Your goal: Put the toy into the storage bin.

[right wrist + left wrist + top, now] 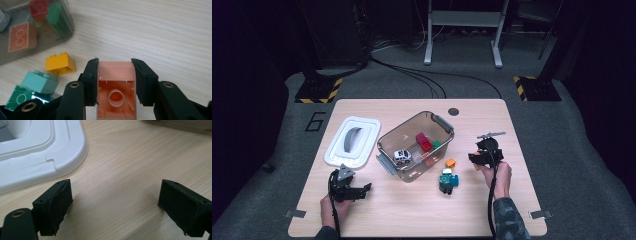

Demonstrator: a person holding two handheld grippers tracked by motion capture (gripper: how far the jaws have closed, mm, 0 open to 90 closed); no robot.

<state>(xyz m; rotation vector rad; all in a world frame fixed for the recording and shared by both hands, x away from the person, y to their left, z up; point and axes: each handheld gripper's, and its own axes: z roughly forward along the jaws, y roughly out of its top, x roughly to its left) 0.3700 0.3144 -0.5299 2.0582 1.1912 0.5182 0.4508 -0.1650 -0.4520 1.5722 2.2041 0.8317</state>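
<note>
My right gripper [115, 65] is shut on a pink brick [116, 87], hollow underside toward the camera, above the bare wood right of the clear bin [441, 125]. In the high view that gripper [476, 159] sits at the table's right. An orange brick [60, 63] and a small stack of teal and green bricks [37, 82] lie on the table near the bin. The bin holds a toy car [402, 156] plus red, green and orange bricks. My left gripper [115, 205] stands open over bare wood beside the white lid [37, 155]; in the high view it [362, 190] is at the front left.
The white lid [352, 140] with a grey handle lies left of the bin. A dark round grommet [453, 111] sits near the table's far edge. Cables and stand legs cross the floor beyond the table.
</note>
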